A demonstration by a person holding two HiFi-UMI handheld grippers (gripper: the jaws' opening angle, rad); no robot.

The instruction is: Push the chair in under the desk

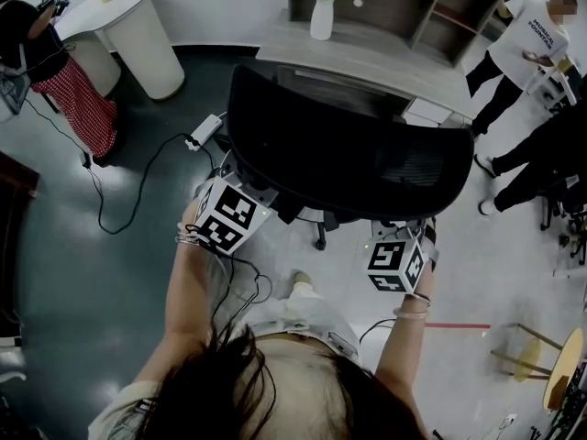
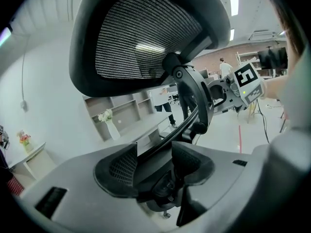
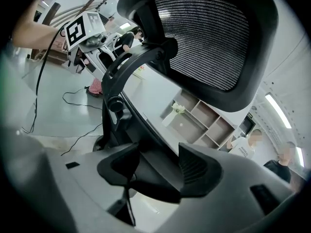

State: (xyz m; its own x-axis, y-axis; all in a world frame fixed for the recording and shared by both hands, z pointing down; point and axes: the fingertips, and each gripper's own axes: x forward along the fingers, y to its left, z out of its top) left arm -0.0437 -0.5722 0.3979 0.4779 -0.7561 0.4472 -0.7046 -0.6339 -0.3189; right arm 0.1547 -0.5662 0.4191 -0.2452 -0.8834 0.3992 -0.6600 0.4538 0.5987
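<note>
A black mesh-backed office chair [image 1: 348, 145] stands with its back toward me, facing the grey desk [image 1: 367, 58]. My left gripper [image 1: 240, 200] is at the left of the backrest's lower edge and my right gripper [image 1: 399, 246] at the right. In the left gripper view the mesh backrest [image 2: 146, 38] rises overhead, and the left gripper [image 2: 155, 169] is shut on the dark curved back frame [image 2: 187, 96]. The right gripper [image 3: 158, 171] grips the same frame [image 3: 126, 76] from the other side, below the mesh [image 3: 218, 38]. The seat is hidden under the backrest.
On the desk stands a white vase of flowers [image 1: 322, 7], with a shelf unit [image 1: 394, 3] behind. A power strip with cable [image 1: 204, 133] lies on the floor at left, near a white round table [image 1: 138, 35]. People stand at right [image 1: 523, 44] and left [image 1: 55, 71].
</note>
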